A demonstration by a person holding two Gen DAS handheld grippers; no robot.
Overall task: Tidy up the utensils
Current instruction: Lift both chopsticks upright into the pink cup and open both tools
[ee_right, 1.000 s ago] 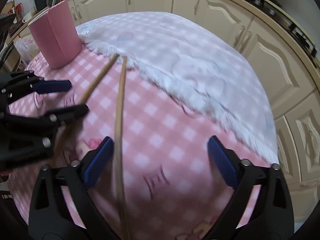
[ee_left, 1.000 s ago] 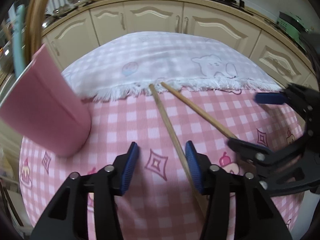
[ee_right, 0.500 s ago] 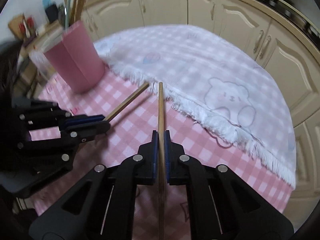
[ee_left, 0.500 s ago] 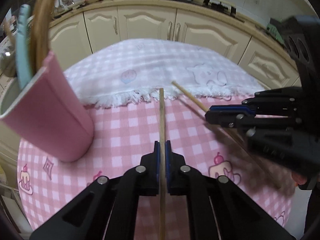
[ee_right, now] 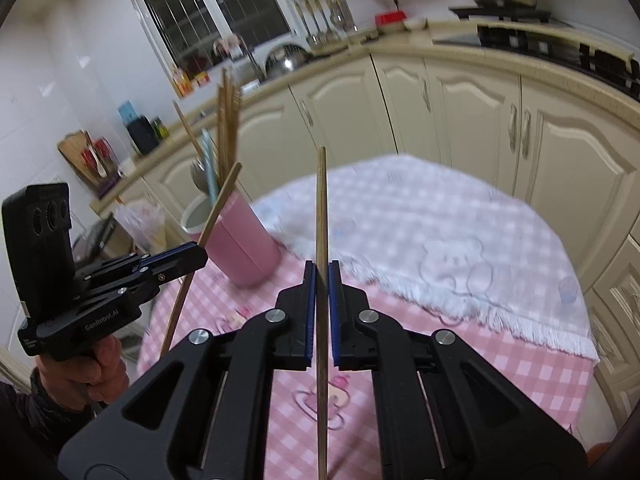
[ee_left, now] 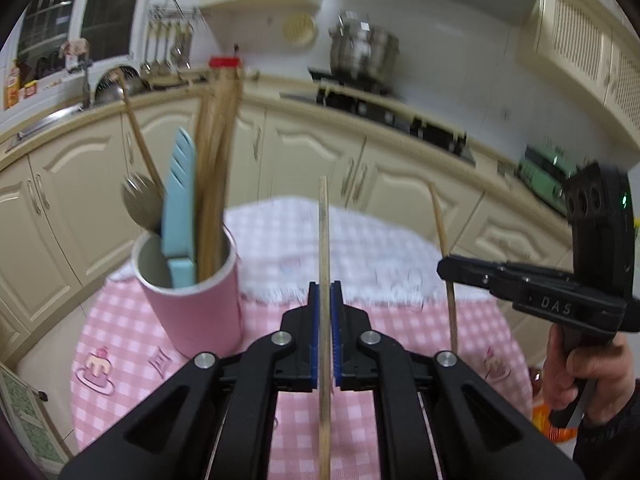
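Note:
My left gripper (ee_left: 325,300) is shut on a wooden chopstick (ee_left: 324,232) and holds it upright above the table. My right gripper (ee_right: 321,280) is shut on a second wooden chopstick (ee_right: 321,208), also lifted and upright. Each gripper shows in the other's view: the right one (ee_left: 446,270) with its chopstick (ee_left: 440,224), the left one (ee_right: 202,254) with its chopstick (ee_right: 224,196). A pink utensil holder (ee_left: 200,304) stands on the table left of the left gripper, also in the right wrist view (ee_right: 244,240). It holds several wooden chopsticks (ee_left: 214,160), a light blue knife (ee_left: 180,200) and a metal spoon (ee_left: 140,200).
The round table has a pink checked cloth (ee_left: 120,320) and a white fringed towel (ee_right: 440,240) at its far side. Cream kitchen cabinets (ee_left: 312,152) and a counter with a stove and pot (ee_left: 364,52) lie behind.
Both grippers shut on the chopsticks that lay on the cloth and lifted them off the table, tilting them upright. The views now look higher, towards the kitchen.

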